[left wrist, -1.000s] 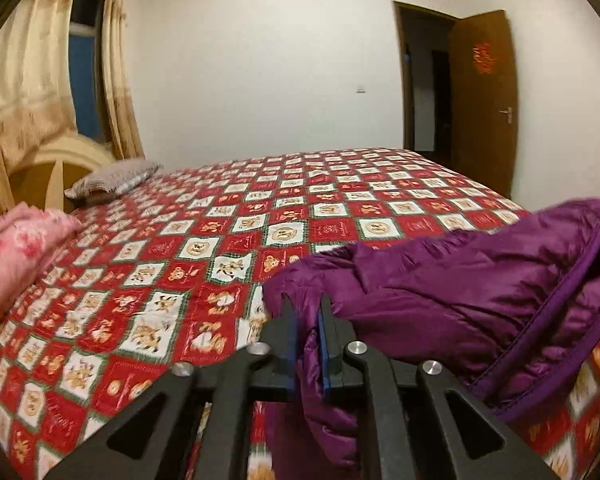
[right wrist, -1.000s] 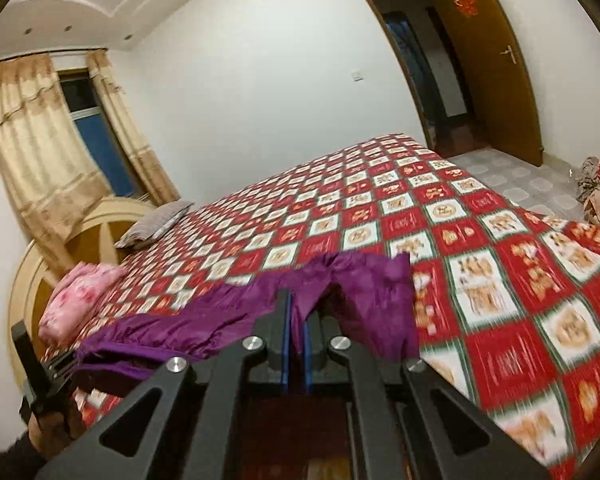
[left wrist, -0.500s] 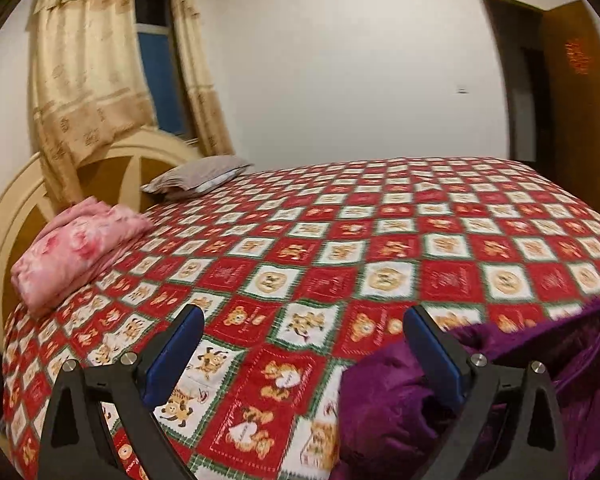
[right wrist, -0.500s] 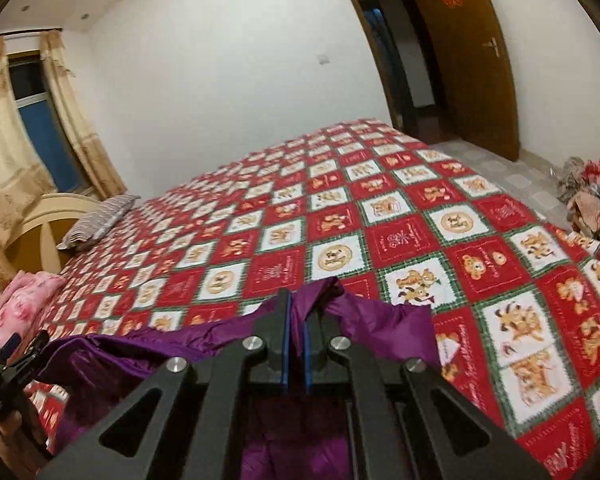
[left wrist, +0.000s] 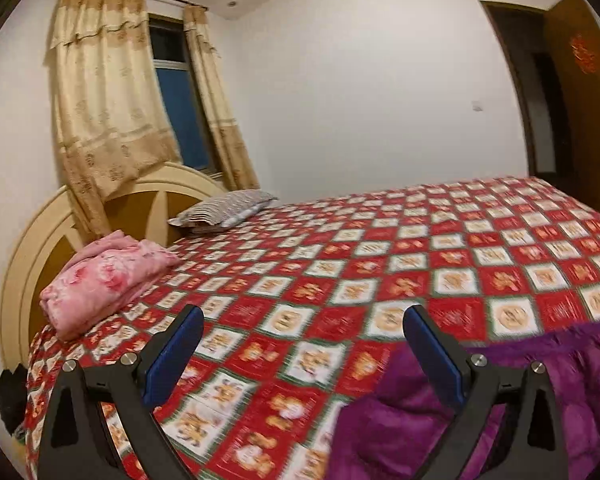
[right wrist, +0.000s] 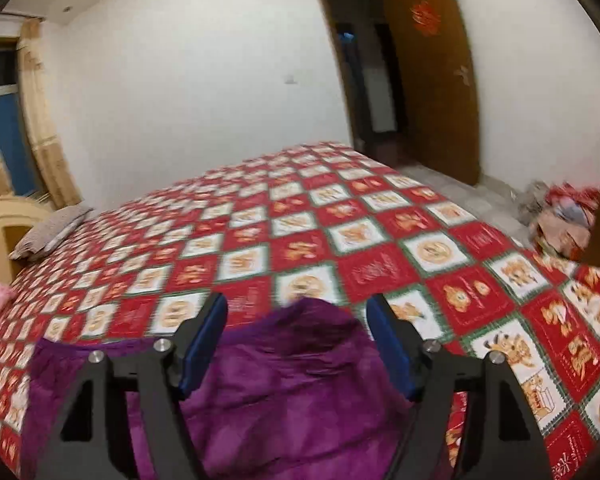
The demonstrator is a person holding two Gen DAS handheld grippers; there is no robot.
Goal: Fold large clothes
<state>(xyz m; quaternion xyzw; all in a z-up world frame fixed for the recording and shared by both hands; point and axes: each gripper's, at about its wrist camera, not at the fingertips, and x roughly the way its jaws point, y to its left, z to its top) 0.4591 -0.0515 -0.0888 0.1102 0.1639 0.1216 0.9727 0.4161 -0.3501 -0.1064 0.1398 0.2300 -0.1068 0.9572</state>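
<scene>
A purple padded jacket (right wrist: 292,392) lies on the near edge of the bed (right wrist: 340,236) with its red checked quilt. In the left wrist view the jacket (left wrist: 520,412) shows at the lower right. My left gripper (left wrist: 302,326) is open and empty above the quilt, left of the jacket. My right gripper (right wrist: 298,312) is open and empty, with its jaws spread over the jacket's far edge. Neither gripper holds cloth.
A folded pink blanket (left wrist: 104,280) and a striped pillow (left wrist: 224,210) lie by the curved headboard (left wrist: 36,248). Curtains and a window stand behind. A brown door (right wrist: 432,80) is open at the right, with a heap of clothes (right wrist: 560,216) on the floor.
Both grippers were shut on the purple jacket a second ago. The left let go first and swung left. The right has now opened and the jacket lies on the bed.
</scene>
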